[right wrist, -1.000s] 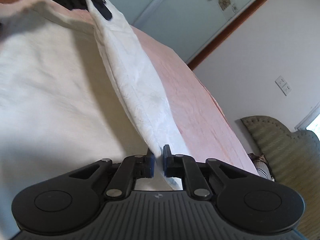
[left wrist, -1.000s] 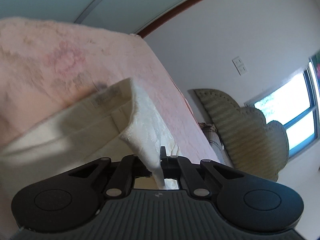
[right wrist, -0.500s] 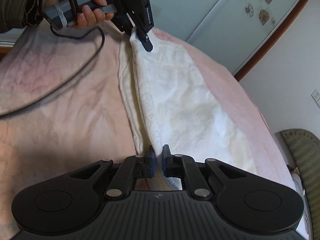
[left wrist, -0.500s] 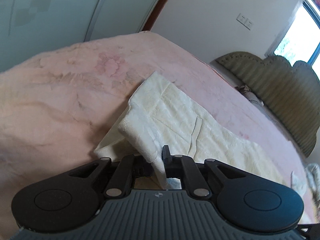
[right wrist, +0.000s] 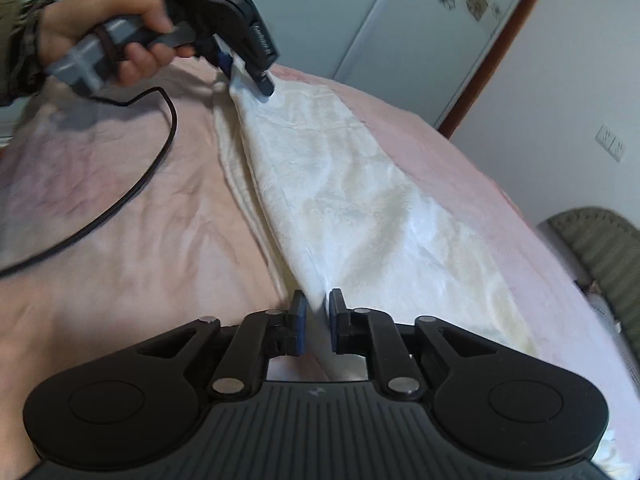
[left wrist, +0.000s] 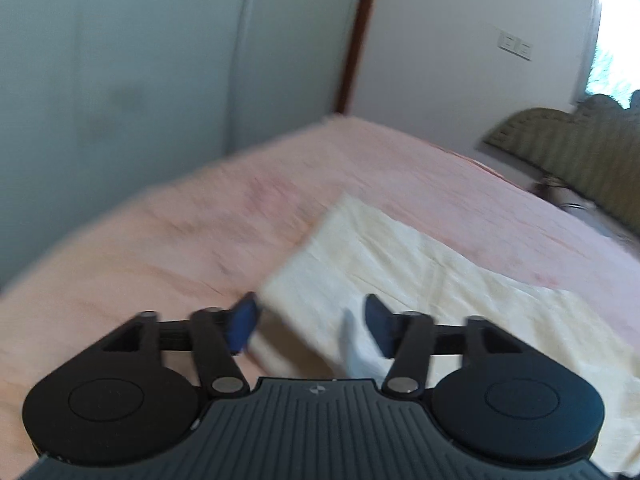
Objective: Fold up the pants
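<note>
The cream pants lie lengthwise on the pink bed. The left gripper has just sprung wide open — cloth loose between its jaws. The right gripper has just been opening, jaws slightly parted — fabric edge between, no longer pinched.

We see soft daylight from the bright, blown-out window above the olive tufted headboard. Motion blur smears the left wrist view, worst on the pink quilted bedspread. The right wrist view is sharper, and fisheye bending curves the brown door frame.
</note>
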### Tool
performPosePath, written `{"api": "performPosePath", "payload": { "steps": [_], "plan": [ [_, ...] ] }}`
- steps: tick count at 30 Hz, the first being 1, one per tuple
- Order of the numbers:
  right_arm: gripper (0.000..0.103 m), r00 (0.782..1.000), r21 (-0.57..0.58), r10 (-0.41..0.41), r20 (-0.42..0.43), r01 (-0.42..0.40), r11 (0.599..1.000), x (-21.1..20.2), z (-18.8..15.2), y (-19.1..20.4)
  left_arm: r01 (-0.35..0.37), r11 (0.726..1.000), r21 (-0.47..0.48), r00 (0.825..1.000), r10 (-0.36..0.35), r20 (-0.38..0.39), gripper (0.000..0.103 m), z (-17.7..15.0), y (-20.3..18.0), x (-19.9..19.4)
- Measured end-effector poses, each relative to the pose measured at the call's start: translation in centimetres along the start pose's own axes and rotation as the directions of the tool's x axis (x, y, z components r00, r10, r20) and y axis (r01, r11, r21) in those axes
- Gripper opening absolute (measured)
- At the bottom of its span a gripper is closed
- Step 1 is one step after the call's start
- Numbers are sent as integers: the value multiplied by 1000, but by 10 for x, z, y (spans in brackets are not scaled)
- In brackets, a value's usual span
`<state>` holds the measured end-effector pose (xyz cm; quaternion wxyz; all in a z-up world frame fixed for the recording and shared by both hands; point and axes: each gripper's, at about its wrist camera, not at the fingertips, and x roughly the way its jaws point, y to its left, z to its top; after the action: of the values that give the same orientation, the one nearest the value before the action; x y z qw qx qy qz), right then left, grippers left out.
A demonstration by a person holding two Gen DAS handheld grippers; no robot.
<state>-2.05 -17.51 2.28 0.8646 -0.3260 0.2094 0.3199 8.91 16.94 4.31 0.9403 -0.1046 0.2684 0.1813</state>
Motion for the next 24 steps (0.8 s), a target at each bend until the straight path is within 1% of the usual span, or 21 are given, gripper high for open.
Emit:
{"api": "performPosePath", "payload": {
  "steps": [1,2,3,4,5,7,8,9,10,11,12,13,14,16,17,18,19,21,22,23,24],
  "plan": [
    [28,1000,33,14,16,-15,999,-10,-4,-6,-68,997,23,996,67,54,77,1,-2,-9],
    [38,999,95,15,39,-18,995,-20,-10,-16,-113,993,41,989,109,99,78,3,-7,-17],
    [45,998,164,-2,56,-7,986,-29,-17,-29,-133,989,57,983,124,136,78,5,-12,-25],
    [47,998,234,-36,61,21,972,-37,-26,-41,-118,990,71,982,106,154,79,6,-19,-31],
    [48,996,306,-79,50,60,950,-43,-38,-55,-77,993,85,986,63,154,80,7,-27,-36],
    [48,988,436,-150,-20,144,888,-48,-66,-80,52,990,129,991,-68,118,81,6,-50,-43],
    [48,981,493,-178,-78,193,848,-49,-82,-92,128,978,165,986,-143,87,81,2,-66,-45],
    [48,972,534,-195,-129,234,812,-51,-97,-100,196,960,200,976,-211,54,81,-3,-81,-47],
    [48,965,564,-197,-172,260,783,-53,-110,-106,265,936,233,961,-277,20,81,-9,-97,-49],
    [50,959,585,-184,-215,277,762,-55,-124,-110,345,899,270,935,-353,-18,81,-17,-115,-52],
    [59,958,601,-182,-221,280,749,-60,-135,-111,427,851,305,901,-431,-59,81,-26,-132,-55],
    [63,960,629,-191,-203,278,726,-69,-144,-110,505,796,334,859,-501,-105,81,-36,-149,-59],
    [65,962,660,-181,-203,271,701,-77,-151,-110,575,737,356,814,-561,-151,81,-45,-164,-63],
    [65,963,677,-169,-209,267,685,-89,-162,-111,701,595,392,704,-665,-248,81,-63,-194,-72],
    [65,958,677,-178,-224,285,678,-96,-168,-111,747,520,414,649,-705,-287,81,-71,-208,-76],
    [65,954,686,-191,-231,299,663,-103,-172,-112,769,461,443,613,-728,-307,81,-79,-220,-80],
    [65,951,709,-209,-227,308,634,-112,-177,-116,770,423,478,599,-737,-313,81,-86,-232,-84],
    [65,940,761,-267,-211,329,559,-130,-188,-130,749,364,554,592,-744,-311,81,-98,-257,-90],
    [66,927,780,-304,-217,352,517,-138,-192,-138,745,344,572,585,-748,-312,81,-103,-264,-87],
    [66,911,789,-345,-226,379,483,-145,-197,-149,746,330,579,580,-749,-320,81,-107,-269,-85],
    [66,892,785,-386,-234,407,466,-153,-202,-159,748,316,584,573,-752,-327,81,-112,-274,-83]
  ]
}}
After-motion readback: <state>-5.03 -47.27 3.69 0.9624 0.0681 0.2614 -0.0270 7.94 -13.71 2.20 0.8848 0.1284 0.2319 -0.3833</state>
